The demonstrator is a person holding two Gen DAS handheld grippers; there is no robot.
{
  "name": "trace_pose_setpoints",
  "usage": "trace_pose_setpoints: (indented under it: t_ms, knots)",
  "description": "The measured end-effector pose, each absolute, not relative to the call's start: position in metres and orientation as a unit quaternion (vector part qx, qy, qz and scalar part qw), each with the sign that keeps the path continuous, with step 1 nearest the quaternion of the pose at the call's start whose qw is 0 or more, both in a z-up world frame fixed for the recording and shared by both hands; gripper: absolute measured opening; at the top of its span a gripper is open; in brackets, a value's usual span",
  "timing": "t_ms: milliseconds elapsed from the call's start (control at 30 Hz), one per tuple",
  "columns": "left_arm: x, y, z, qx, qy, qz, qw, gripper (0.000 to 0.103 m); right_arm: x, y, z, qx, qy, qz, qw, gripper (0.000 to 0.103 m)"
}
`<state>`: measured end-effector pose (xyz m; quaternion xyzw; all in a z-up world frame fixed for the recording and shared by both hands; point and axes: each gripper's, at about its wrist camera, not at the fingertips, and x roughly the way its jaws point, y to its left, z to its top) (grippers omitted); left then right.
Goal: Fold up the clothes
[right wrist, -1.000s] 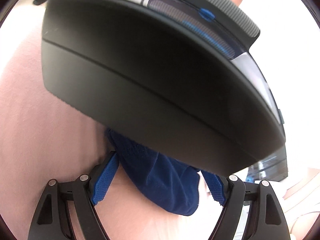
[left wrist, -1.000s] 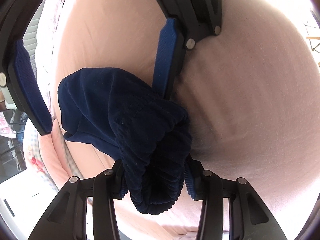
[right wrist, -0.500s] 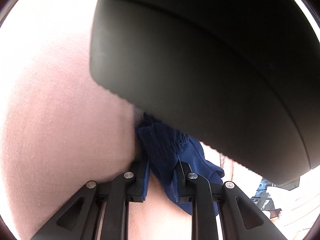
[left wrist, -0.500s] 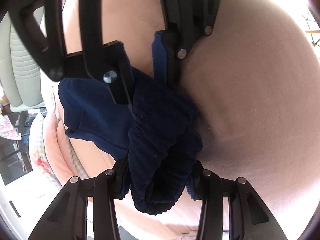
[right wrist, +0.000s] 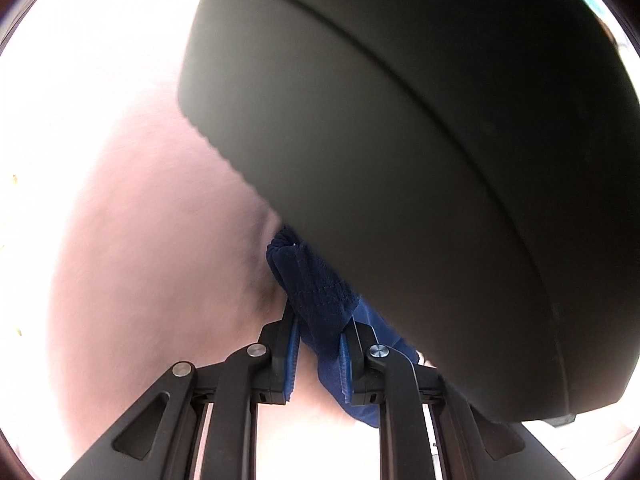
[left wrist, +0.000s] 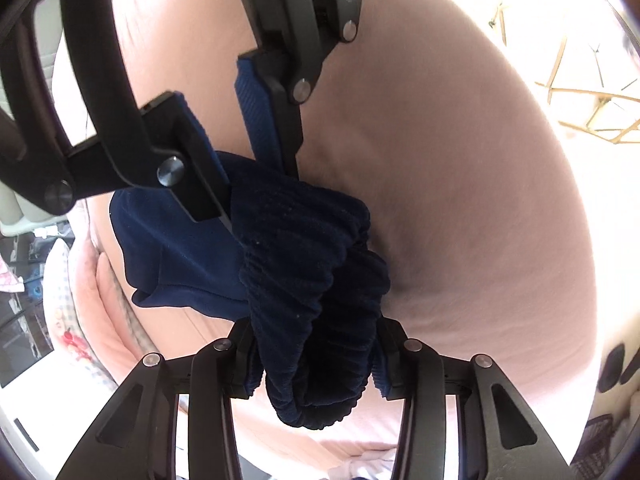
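Cloth, navy and bunched up, hangs between both of your claws just above the pink bed. Your left claw is pinching the ribbed waistband, a thick roll of it squeezed between the pads and sagging out below them. The smoother part of the garment trails off to the left over the rounded edge of the mattress.

In the left view your right claw comes in from the top, fingers pressed together on the same cloth right beside the waistband roll, so the two grips are nearly touching. The right view backs that up: the right claw is clamped on a stitched hem of the cloth, blue pads tight on either side.

Here's what gets in your way: the black housing of the left tool fills most of the right view, so you can barely see any cloth past the pinch point, just a small strip and a flap hanging under the right finger. The rest there is washed-out pink sheet.

Around the edges of the left view: a checked quilt with a red print at lower left, wooden sticks in the bright upper right, and dark items on the bed at far right, too blurry to name.
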<state>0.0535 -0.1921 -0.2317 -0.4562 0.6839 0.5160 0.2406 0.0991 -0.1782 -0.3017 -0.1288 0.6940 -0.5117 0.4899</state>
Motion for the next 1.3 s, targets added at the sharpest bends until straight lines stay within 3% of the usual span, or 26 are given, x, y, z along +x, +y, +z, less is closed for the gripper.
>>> trace_pose_setpoints:
  t_ms: [467,533,700,800,867,933,1033,1100,1133,1300]
  knots:
    - [0.082,-0.136,-0.238,-0.495,0.609,0.597,0.165,0.038,0.141,-0.117,-0.305,-0.151,0.726,-0.469,0.481,0.015]
    - [0.032,-0.121,-0.225,-0.502,0.591,0.612,0.154,0.038,0.146,-0.113,-0.306,-0.148,0.731,-0.462,0.48,0.015]
    - [0.026,-0.112,-0.216,-0.525,0.532,0.648,0.147,0.038,0.155,-0.113,-0.303,-0.128,0.737,-0.473,0.465,0.016]
    - [0.027,-0.105,-0.216,-0.524,0.528,0.652,0.148,0.039,0.16,-0.113,-0.302,-0.111,0.735,-0.488,0.457,0.025]
    - [0.026,-0.105,-0.221,-0.523,0.53,0.652,0.14,0.041,0.164,-0.116,-0.301,-0.1,0.731,-0.501,0.453,0.038]
    - [0.026,-0.106,-0.225,-0.524,0.525,0.657,0.131,0.041,0.168,-0.119,-0.299,-0.089,0.726,-0.514,0.447,0.042]
    - [0.024,-0.109,-0.225,-0.53,0.516,0.662,0.123,0.051,0.176,-0.124,-0.3,-0.08,0.724,-0.52,0.446,0.045]
    - [0.021,-0.113,-0.223,-0.543,0.497,0.665,0.122,0.08,0.182,-0.128,-0.302,-0.083,0.726,-0.521,0.441,0.048]
    - [0.018,-0.115,-0.221,-0.55,0.487,0.668,0.121,0.086,0.185,-0.13,-0.303,-0.084,0.727,-0.521,0.44,0.049]
    - [0.022,-0.123,-0.219,-0.542,0.476,0.684,0.109,0.09,0.201,-0.142,-0.306,-0.086,0.725,-0.531,0.431,0.059]
